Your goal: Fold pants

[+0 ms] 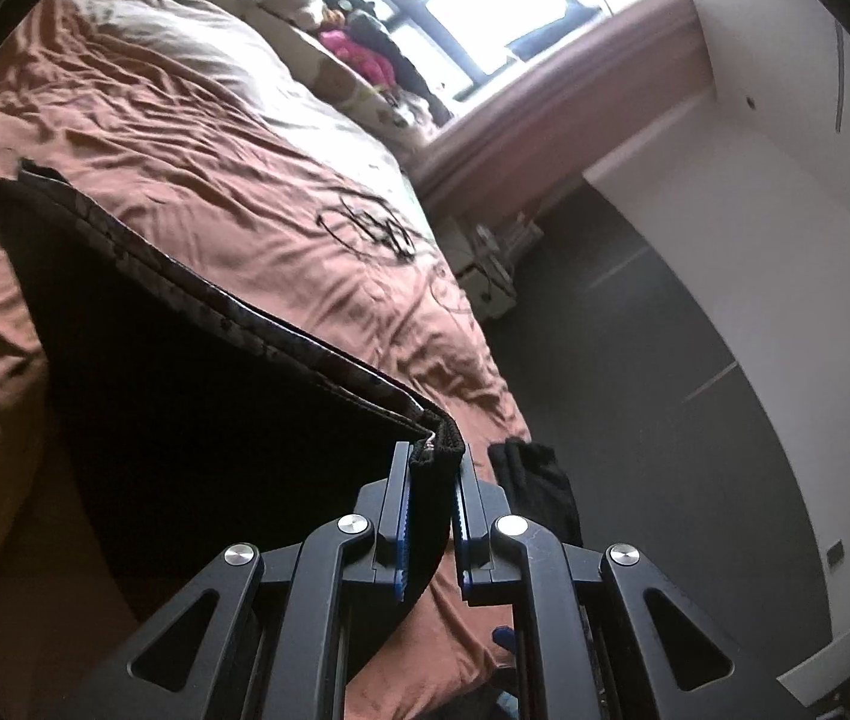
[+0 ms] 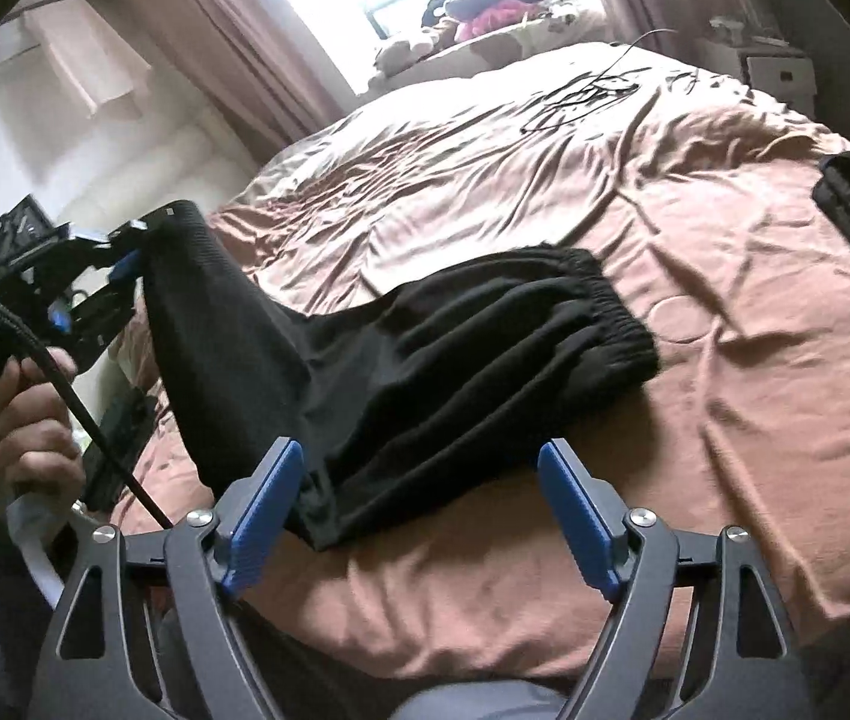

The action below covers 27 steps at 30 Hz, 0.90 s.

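Left wrist: our left gripper (image 1: pixel 434 474) is clamped on a ribbed cuff of the pants (image 1: pixel 197 420), lifting that end off the bed (image 1: pixel 185 150) so it can be carried over.

Right wrist: our right gripper (image 2: pixel 419 516) hangs with jaws apart just over the near edge of the pants (image 2: pixel 455 354), likely ready to pinch. The waistband lies flat on the bed (image 2: pixel 725 360); the left gripper (image 2: pixel 125 252) holds the raised end.

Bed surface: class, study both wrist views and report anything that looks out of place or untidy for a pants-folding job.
A tangled black cable lies loose on the wrinkled brown bedspread, beyond the black pants. Clothes and soft toys are piled on the window ledge. The pants themselves are half lifted, one end pinched in the left gripper; the right gripper is open.
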### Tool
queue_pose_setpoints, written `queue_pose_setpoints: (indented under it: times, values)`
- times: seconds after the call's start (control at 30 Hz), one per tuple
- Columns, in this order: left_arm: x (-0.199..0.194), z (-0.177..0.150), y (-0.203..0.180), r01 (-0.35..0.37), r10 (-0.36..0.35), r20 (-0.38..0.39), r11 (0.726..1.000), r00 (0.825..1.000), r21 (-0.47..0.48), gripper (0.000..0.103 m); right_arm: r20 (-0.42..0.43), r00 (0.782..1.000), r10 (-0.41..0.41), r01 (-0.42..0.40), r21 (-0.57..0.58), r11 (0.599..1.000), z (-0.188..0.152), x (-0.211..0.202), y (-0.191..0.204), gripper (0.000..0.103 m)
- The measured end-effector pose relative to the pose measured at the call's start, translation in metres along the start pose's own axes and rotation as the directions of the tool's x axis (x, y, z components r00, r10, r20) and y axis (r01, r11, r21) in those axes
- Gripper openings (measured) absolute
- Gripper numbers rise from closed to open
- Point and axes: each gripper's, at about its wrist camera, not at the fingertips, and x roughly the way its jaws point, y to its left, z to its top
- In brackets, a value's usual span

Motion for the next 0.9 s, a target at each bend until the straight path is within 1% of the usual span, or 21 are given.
queue_pose_setpoints:
  times: [0.1,0.23,0.33,0.43,0.5,0.6,0.67,0.77,0.8,0.83,0.87,0.9]
  values:
    - [0.030,-0.006,-0.010,0.006,-0.005,-0.050,1.000,0.999,0.016,0.012,0.013,1.000,-0.009,0.009,0.035,0.999,-0.004,-0.011,-0.019,0.080]
    - [0.065,-0.014,-0.016,0.013,-0.010,-0.108,1.000,0.994,0.026,0.012,0.007,1.000,-0.025,0.024,0.084,0.996,-0.009,-0.019,-0.043,0.080]
    - [0.097,-0.023,-0.022,0.013,-0.007,-0.160,0.999,0.987,0.037,0.012,0.003,0.999,-0.035,0.035,0.120,0.992,-0.010,-0.020,-0.059,0.080]
    - [0.126,-0.036,-0.026,0.015,-0.006,-0.217,0.999,0.976,0.041,0.012,-0.002,0.999,-0.047,0.047,0.150,0.988,-0.012,-0.023,-0.073,0.080]
    - [0.144,-0.049,-0.028,0.018,-0.005,-0.262,0.999,0.965,0.049,0.012,-0.006,0.999,-0.052,0.053,0.171,0.984,-0.013,-0.024,-0.082,0.080]
    - [0.161,-0.066,-0.029,0.010,0.010,-0.308,0.998,0.951,0.061,0.012,-0.010,0.998,-0.060,0.061,0.197,0.979,-0.014,-0.023,-0.092,0.080]
    - [0.170,-0.081,-0.029,0.001,0.023,-0.349,0.998,0.937,0.069,0.012,-0.012,0.998,-0.062,0.063,0.212,0.975,-0.015,-0.021,-0.098,0.080]
    - [0.184,-0.098,-0.028,-0.025,0.058,-0.419,0.996,0.906,0.085,0.013,-0.021,0.998,-0.054,0.058,0.217,0.974,-0.016,-0.019,-0.102,0.080]
    - [0.185,-0.102,-0.027,-0.040,0.074,-0.434,0.995,0.898,0.087,0.016,-0.023,0.998,-0.052,0.056,0.215,0.975,-0.015,-0.019,-0.102,0.080]
    - [0.185,-0.103,-0.027,-0.043,0.078,-0.442,0.995,0.894,0.089,0.018,-0.023,0.999,-0.049,0.053,0.211,0.976,-0.015,-0.019,-0.101,0.080]
    - [0.182,-0.104,-0.026,-0.039,0.074,-0.444,0.995,0.893,0.087,0.028,-0.022,0.999,-0.046,0.050,0.207,0.977,-0.014,-0.020,-0.101,0.080]
    - [0.176,-0.103,-0.026,-0.032,0.066,-0.439,0.996,0.896,0.083,0.039,-0.020,0.999,-0.046,0.049,0.200,0.979,-0.013,-0.020,-0.099,0.080]
